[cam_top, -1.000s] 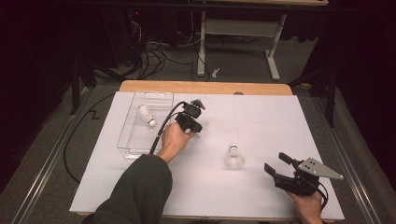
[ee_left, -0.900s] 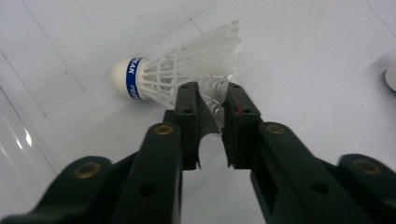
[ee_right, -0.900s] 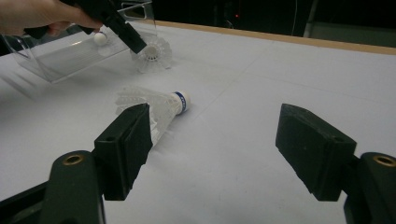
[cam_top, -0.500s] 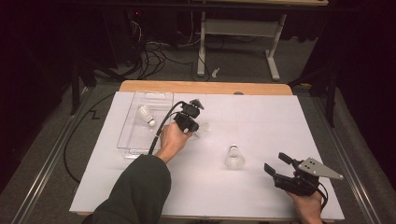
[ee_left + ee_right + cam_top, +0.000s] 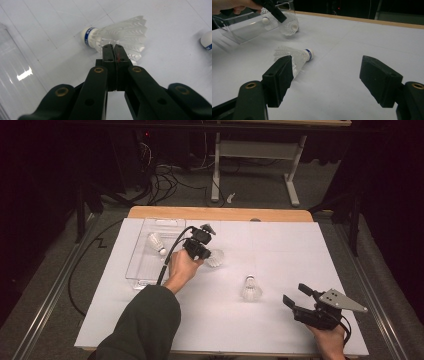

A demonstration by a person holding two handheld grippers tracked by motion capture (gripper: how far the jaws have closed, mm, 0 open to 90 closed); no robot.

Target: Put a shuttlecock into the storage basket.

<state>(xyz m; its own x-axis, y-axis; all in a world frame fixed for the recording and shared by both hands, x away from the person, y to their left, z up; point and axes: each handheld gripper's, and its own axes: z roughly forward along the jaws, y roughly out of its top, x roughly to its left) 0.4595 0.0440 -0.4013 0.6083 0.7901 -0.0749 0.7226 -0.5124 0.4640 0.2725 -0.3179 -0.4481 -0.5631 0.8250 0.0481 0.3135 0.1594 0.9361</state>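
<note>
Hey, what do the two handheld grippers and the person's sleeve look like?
Both grippers are black with two flat jaws and brass-coloured rivets. The left gripper trails a black cable; the right gripper carries a grey three-cornered plate. The left arm wears a dark green sleeve.

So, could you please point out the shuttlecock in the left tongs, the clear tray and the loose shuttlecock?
Gripped shuttlecock (image 5: 125, 35): left gripper view, feather skirt.
Clear tray (image 5: 142, 270): high view, near floor.
Loose shuttlecock (image 5: 251, 291): high view, feather skirt.

Tongs (image 5: 114, 50) hide shuttlecock (image 5: 120, 35) feathers (partly).
</note>
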